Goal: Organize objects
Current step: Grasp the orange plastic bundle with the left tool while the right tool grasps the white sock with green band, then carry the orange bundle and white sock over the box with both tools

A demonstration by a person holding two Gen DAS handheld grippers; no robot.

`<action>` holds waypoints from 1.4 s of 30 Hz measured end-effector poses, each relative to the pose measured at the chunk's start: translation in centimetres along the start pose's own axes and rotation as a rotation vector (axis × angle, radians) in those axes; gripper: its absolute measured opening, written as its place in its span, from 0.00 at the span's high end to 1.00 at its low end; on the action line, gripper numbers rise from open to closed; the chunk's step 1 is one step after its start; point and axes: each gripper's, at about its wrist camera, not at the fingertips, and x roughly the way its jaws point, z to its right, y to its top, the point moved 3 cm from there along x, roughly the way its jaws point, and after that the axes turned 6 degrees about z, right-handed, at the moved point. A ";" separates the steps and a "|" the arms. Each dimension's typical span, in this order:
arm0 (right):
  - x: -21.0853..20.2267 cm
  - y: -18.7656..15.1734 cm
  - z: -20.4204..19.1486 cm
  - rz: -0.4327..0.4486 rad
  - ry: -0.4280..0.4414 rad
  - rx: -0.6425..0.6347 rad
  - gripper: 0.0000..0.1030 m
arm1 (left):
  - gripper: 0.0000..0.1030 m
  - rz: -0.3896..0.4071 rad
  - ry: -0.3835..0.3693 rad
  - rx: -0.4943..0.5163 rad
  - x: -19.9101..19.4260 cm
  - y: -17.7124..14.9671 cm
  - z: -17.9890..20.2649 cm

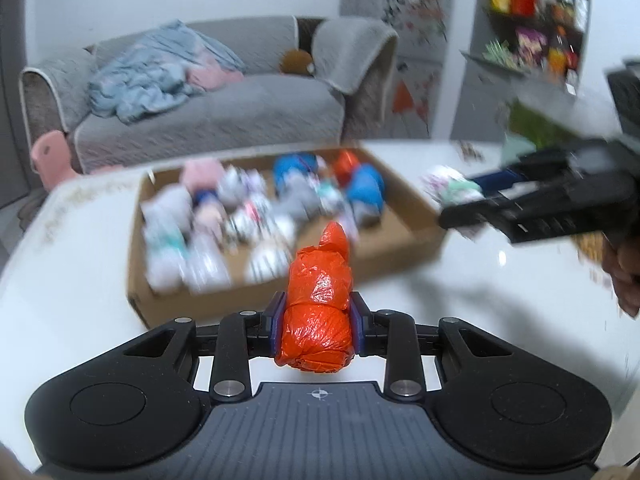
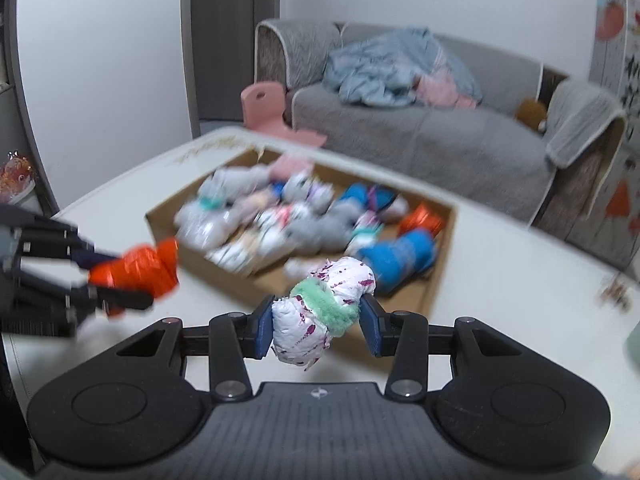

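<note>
Orange plastic bundle (image 1: 318,312), crinkled and knotted, sits low in the centre of the left wrist view, pinched between the blue-padded fingers of the left gripper (image 1: 317,322), which are drawn in tight against its sides. Behind it, across the middle of the frame, a shallow cardboard box (image 1: 404,240) rests on the white worktop (image 1: 72,280), filled with blurred rolled bundles in blue, white, pink and orange.

In the right wrist view, the right gripper (image 2: 318,322) at lower centre has its fingers closed on a white bundle (image 2: 320,312) speckled with purple and wrapped by a fuzzy green band. This bundle hangs above the worktop, just in front of the near right corner of the box. At the left edge of that frame the other gripper appears with its orange bundle, also clear of the worktop.

At the right edge of the left view, part of a hand (image 1: 624,276) shows below the right gripper. A grey sofa (image 2: 440,136) with a heap of pale blue cloth (image 2: 384,68) fills the background.
</note>
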 end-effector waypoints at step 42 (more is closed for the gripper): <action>4.8 0.9 4.6 -0.101 0.029 -0.141 0.60 | 0.63 -0.232 -0.198 0.062 15.9 3.8 4.1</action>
